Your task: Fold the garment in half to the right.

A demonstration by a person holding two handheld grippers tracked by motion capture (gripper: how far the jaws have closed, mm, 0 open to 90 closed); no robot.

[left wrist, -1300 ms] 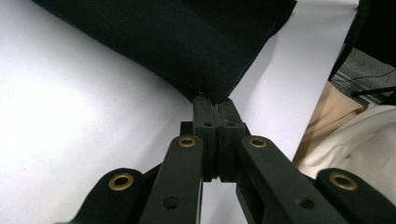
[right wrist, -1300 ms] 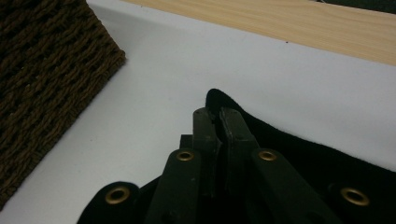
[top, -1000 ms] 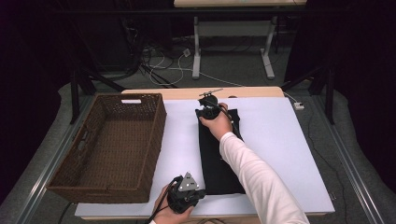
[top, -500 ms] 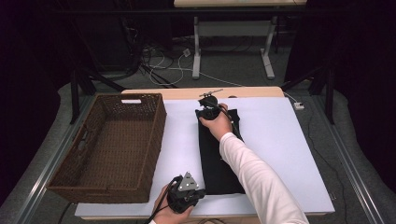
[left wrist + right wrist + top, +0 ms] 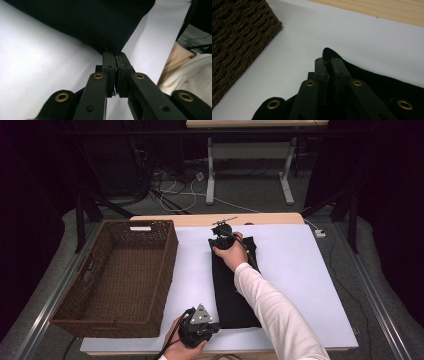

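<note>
a black cloth lies lengthwise on the white tabletop, just right of a brown basket. the left tongs are clenched on the cloth's near corner, at the tabletop's near edge. the right tongs are clenched on its far corner, a tip of cloth poking up between the 2 jaws; both have just eased slightly.

one black cloth is counted on the white table. one brown wicker basket is seen. two grippers are counted: left gripper and right gripper.
</note>
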